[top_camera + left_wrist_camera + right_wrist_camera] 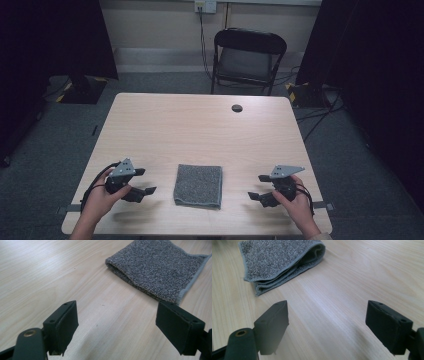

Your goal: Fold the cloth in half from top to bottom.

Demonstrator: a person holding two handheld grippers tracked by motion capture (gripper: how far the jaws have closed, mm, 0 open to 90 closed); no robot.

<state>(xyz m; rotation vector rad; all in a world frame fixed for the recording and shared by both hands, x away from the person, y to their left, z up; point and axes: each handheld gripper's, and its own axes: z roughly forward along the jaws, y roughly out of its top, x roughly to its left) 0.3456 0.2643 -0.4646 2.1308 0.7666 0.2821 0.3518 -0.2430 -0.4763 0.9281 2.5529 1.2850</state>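
Folded grey towel lies flat near the front edge of the counter, between the left gripper and right gripper; both hover apart from it, jaws spread wide, holding nothing

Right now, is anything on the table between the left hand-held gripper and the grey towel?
No. Between the left hand-held gripper and the folded grey towel lies just bare wooden table, seen in its own view.

Black tools, grey triangular plates, trailing cables
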